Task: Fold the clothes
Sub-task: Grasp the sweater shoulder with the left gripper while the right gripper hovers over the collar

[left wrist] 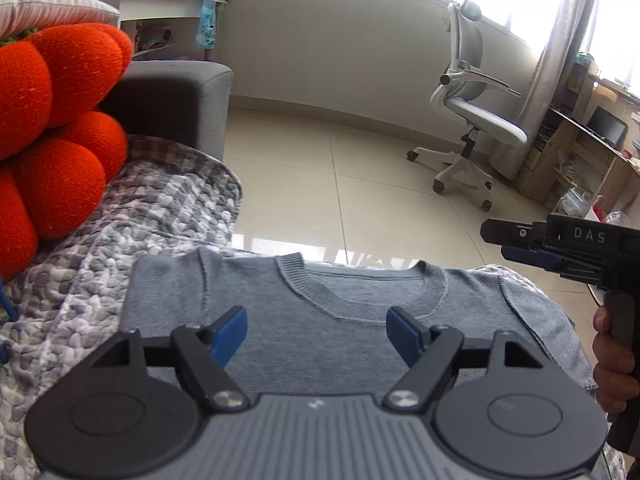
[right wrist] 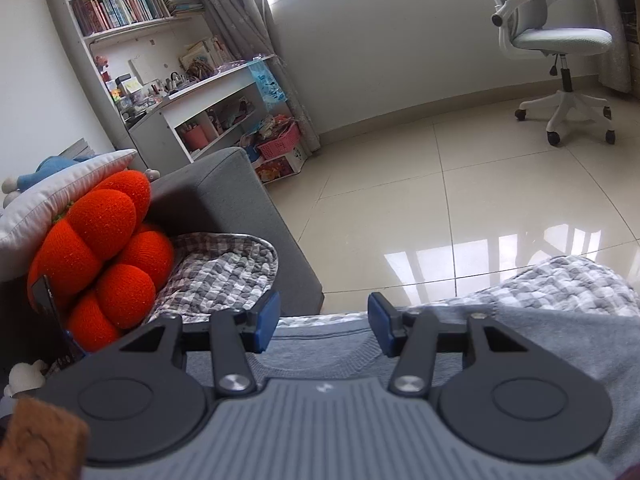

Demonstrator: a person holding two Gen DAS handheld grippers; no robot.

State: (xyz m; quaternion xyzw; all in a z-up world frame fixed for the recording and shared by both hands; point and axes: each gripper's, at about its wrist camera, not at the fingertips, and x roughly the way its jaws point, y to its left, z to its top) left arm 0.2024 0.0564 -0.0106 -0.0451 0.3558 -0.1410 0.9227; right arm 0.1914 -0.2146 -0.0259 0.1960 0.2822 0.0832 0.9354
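- Nearest the lens in the left wrist view, the left gripper (left wrist: 316, 334) holds its blue-padded jaws wide apart and released, with nothing between them.
- Directly beyond and below those jaws lies the grey knitted sweater with a ribbed round collar (left wrist: 360, 308), spread flat, its collar just ahead of the gap between the pads, its shoulders reaching out past both jaws.
- In the right wrist view, the right gripper (right wrist: 323, 327) also has its jaws parted and empty; the sweater's collar edge (right wrist: 320, 344) shows between and just behind the pads.
- From the left camera, the right gripper (left wrist: 520, 240) appears far to the right of the jaws, held by a hand (left wrist: 612, 360) on its handle, above the sweater's right shoulder.
- Under the sweater is a grey-and-white checked quilted blanket (left wrist: 100, 260), spreading left of the left jaws and, in the right view, bunched to the right of the right jaws (right wrist: 572, 284).
- Left of both pairs of jaws sits a bright orange knitted lobed cushion (left wrist: 60, 120), resting on the blanket against a grey upholstered sofa arm (left wrist: 180, 96).
- Ahead of the jaws stretches a glossy beige tiled floor (left wrist: 360, 180).
- Far ahead and to the right stands a white and grey swivel office chair (left wrist: 472, 112).
- Far ahead to the left in the right view is a white bookshelf with a cluttered desk (right wrist: 168, 64).
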